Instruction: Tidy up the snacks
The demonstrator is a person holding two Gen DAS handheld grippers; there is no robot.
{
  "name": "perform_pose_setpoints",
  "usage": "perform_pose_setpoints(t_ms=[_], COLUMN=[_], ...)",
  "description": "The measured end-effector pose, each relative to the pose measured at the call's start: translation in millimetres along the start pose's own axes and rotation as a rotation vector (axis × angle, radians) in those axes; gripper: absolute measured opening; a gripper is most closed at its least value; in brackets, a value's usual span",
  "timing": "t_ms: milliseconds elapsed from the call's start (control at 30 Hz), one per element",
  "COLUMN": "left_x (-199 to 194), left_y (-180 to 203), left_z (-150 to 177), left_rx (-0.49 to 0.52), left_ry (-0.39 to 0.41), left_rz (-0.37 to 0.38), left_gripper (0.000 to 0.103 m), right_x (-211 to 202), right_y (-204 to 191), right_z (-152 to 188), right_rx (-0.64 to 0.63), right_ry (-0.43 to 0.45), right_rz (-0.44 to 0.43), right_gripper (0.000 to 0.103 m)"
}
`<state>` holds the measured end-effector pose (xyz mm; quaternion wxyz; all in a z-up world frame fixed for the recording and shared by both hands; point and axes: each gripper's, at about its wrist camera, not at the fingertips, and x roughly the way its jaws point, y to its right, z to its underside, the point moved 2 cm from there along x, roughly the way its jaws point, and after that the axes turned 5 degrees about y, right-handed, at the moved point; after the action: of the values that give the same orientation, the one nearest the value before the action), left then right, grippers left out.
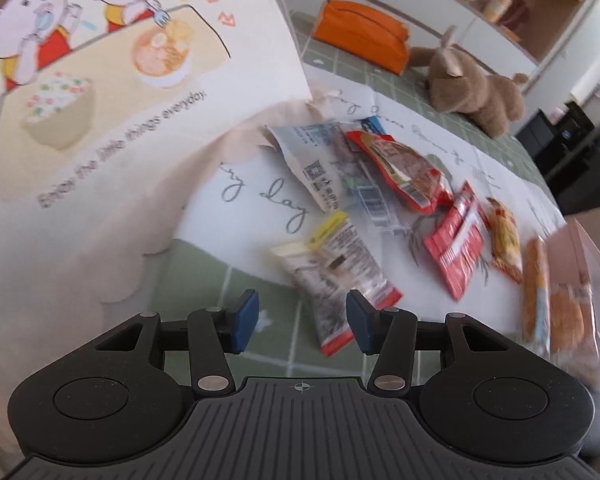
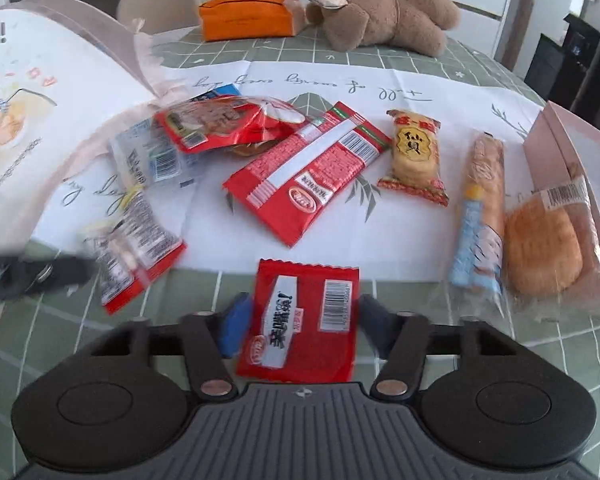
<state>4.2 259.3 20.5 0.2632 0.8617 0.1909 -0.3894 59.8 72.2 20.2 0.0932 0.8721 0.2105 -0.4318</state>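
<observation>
**Snack sorting: right claw lined up on a small red packet**

Going left to right in the right wrist view: the big illustrated bag sits at the far left, its mouth facing the pile. Spilling out beside it are a clear packet with a red end, a crumpled red packet and a long red wrapper. Then a yellow rice cracker, a stick-shaped snack and a round bread in clear wrap, which leans on a pink bag at the far right.

The right claw has the small red packet sitting between its blue pads at the near edge of the surface. The pads are right at the packet's edges, but it's blurry, so I can't tell if they're actually pinching yet. The left claw is open and holding nothing, hovering just near-left of the clear packet.

My read: this is the pick-up step for that small red packet. Next it needs a firm pinch, a clean lift, then a carry into one of the bags. Which one, no idea.
</observation>
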Motion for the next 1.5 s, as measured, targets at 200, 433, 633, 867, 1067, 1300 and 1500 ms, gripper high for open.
perform_pose_setpoints(t_ms=[200, 433, 633, 867, 1067, 1300, 1500], left_x=[24, 37, 22, -15, -28, -17, -15], left_y=[28, 59, 66, 23, 19, 88, 97], left_z=[-13, -6, 17, 28, 22, 72, 89], left_rx=[0.006, 0.214, 0.346, 0.159, 0.017, 0.513, 0.599], left_ry=[0.033, 0.031, -0.022, 0.036, 0.059, 0.001, -0.005], left_rz=[-0.043, 0.007, 0.099, 0.06, 0.077, -0.036, -0.003], left_gripper=[0.054, 0.056, 0.055, 0.046, 0.046, 0.049, 0.058], right_x=[-35, -53, -55, -54, -55, -57, -59], right_y=[54, 109, 125, 129, 136, 143, 143], right_z=[34, 60, 73, 75, 84, 89, 94], right_rx=[0.017, 0.066, 0.112, 0.145, 0.202, 0.231, 0.233], right_ry=[0.005, -0.025, -0.019, -0.004, 0.016, 0.025, 0.043], right_rz=[0.087, 0.205, 0.212, 0.208, 0.194, 0.19, 0.194], right_gripper=[0.048, 0.05, 0.067, 0.073, 0.082, 0.087, 0.092])
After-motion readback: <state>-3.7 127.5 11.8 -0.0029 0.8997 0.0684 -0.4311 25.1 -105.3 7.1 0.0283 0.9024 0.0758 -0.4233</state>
